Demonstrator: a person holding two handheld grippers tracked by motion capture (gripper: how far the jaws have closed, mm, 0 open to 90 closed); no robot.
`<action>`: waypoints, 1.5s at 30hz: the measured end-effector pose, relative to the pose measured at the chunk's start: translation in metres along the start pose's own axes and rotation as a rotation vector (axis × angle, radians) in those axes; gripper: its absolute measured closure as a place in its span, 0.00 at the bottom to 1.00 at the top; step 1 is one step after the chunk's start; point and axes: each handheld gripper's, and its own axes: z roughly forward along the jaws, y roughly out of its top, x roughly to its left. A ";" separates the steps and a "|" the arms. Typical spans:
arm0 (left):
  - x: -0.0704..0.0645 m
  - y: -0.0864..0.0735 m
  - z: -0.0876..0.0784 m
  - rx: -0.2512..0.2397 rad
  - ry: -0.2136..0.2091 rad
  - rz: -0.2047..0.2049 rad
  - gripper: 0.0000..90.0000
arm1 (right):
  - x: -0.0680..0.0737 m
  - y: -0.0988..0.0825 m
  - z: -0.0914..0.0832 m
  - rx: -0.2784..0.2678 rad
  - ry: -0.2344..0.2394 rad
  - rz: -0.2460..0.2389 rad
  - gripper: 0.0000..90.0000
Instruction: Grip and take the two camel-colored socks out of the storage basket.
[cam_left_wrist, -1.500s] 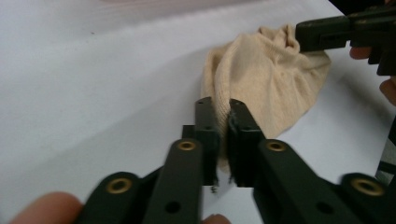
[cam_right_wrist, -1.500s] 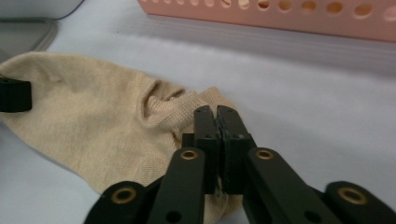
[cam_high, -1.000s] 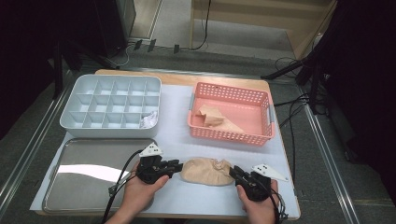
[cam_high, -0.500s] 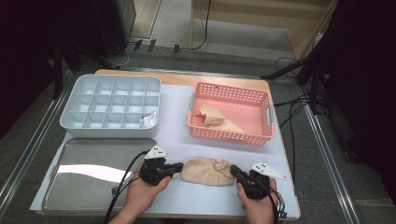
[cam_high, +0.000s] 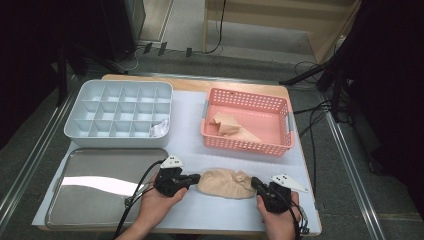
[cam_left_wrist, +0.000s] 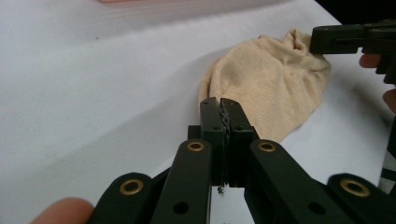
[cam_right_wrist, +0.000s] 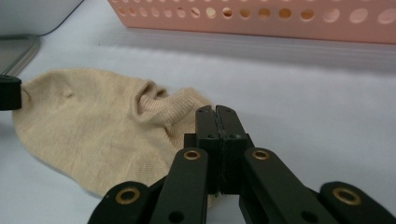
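While both of my black two-jaw grippers sit at the ends of the beige knitted ankle sock, the work looks barely begun. My left gripper has its jaws pressed flat together with nothing visibly between them; its tips lie at the toe end, touching or just beside the fabric. My right gripper has just finished closing too, jaws fully together beside the ribbed cuff, and I see no cloth caught in them. So neither tool has hold of the sock, which lies flat on the white table cover near my edge, between my 2 hands.

Judging from the layout, the sock must yet be gripped, lifted and put away. Behind it, the pink perforated plastic basket holds 1 more beige cloth piece. The pale grey compartment tray holds something white and crumpled in its near right cell; the other cells look bare. The shiny metal baking tray carries nothing.
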 end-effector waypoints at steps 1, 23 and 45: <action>0.000 0.000 0.001 0.005 0.007 0.004 1.00 | 0.000 -0.001 0.000 0.007 -0.001 0.004 1.00; -0.003 -0.004 0.007 0.054 0.109 0.028 0.95 | -0.004 -0.012 0.004 0.034 0.058 0.084 0.81; -0.006 -0.010 0.000 0.029 0.090 0.039 0.95 | -0.004 -0.002 0.010 -0.009 0.037 0.042 0.95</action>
